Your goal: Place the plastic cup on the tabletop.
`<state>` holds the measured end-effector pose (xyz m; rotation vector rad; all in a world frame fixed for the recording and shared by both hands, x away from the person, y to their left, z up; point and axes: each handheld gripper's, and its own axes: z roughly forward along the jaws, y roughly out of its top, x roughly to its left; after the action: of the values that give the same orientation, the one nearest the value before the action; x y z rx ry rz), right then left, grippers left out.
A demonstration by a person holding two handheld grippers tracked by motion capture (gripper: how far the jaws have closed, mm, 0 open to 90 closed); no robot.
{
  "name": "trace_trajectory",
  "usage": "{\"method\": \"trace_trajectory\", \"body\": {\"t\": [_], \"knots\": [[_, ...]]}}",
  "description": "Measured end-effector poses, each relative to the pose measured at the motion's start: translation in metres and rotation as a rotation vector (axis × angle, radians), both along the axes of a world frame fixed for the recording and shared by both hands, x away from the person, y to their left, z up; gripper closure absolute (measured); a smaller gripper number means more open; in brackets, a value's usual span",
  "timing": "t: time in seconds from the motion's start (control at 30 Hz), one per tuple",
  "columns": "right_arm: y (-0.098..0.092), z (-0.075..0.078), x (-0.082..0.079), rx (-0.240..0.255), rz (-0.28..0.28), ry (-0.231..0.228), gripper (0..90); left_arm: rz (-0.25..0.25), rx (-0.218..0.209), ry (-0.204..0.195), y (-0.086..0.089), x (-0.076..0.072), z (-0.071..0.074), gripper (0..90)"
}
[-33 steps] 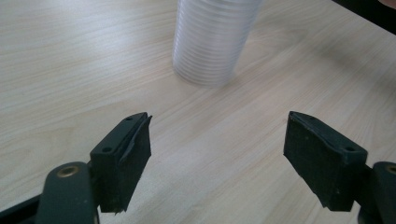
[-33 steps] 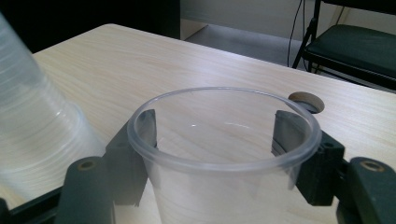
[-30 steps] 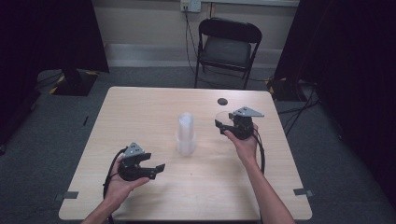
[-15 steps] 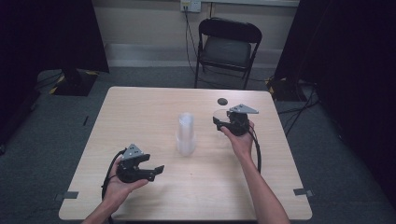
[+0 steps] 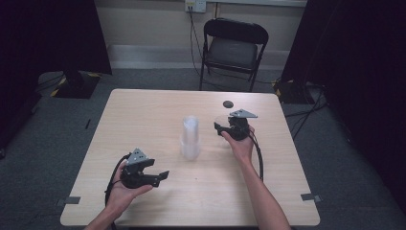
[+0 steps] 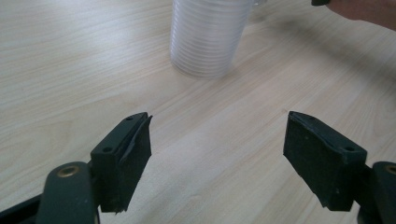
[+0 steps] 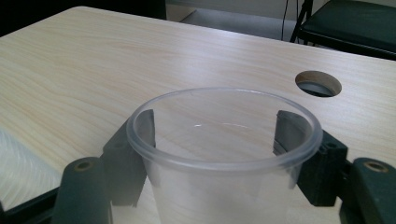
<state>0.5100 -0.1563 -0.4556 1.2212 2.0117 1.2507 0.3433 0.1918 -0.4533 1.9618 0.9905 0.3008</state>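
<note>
Presently, the right gripper (image 7: 212, 158) has its two black jaws standing on either side of a single clear plastic cup (image 7: 224, 154), just under its rim; the jaws have just been opening with the cup between them, and the pads sit at the cup's wall, though whether they press on it cannot be told through the clear plastic. In the high view this right gripper (image 5: 225, 128) is over the far right part of the light wooden table (image 5: 143, 115), with the cup faint at its jaws. A round cable hole (image 7: 318, 83) lies in the tabletop just beyond, toward the far edge.

The left gripper (image 6: 217, 156) has its jaws wide apart with nothing between them, above bare tabletop. In the high view it (image 5: 160, 176) is in the person's left hand (image 5: 125, 191) at the near left. A tall stack of clear ribbed plastic cups (image 5: 190, 138) stands upright at the table's middle, between the two grippers and apart from both. A black folding chair (image 5: 234, 50) stands beyond the far edge.
</note>
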Motion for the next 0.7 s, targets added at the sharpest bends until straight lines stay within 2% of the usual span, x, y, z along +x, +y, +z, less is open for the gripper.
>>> {"method": "trace_trajectory", "body": {"t": [0.13, 0.2, 0.3, 0.7], "knots": [[0.000, -0.003, -0.002, -0.012, -0.007, 0.001, 28.4, 0.001, -0.005, 0.001, 0.000, 0.000, 0.000, 23.5], [-0.001, -0.005, -0.004, -0.015, -0.013, -0.013, 28.4, 0.001, -0.008, 0.005, 0.000, 0.000, 0.000, 23.7], [-0.005, -0.008, -0.011, 0.011, -0.024, -0.019, 28.3, 0.003, -0.006, 0.005, 0.000, 0.000, -0.001, 23.8], [-0.015, -0.009, -0.031, 0.006, -0.008, -0.028, 29.3, 0.004, -0.002, 0.001, 0.000, 0.000, 0.000, 23.8]]}}
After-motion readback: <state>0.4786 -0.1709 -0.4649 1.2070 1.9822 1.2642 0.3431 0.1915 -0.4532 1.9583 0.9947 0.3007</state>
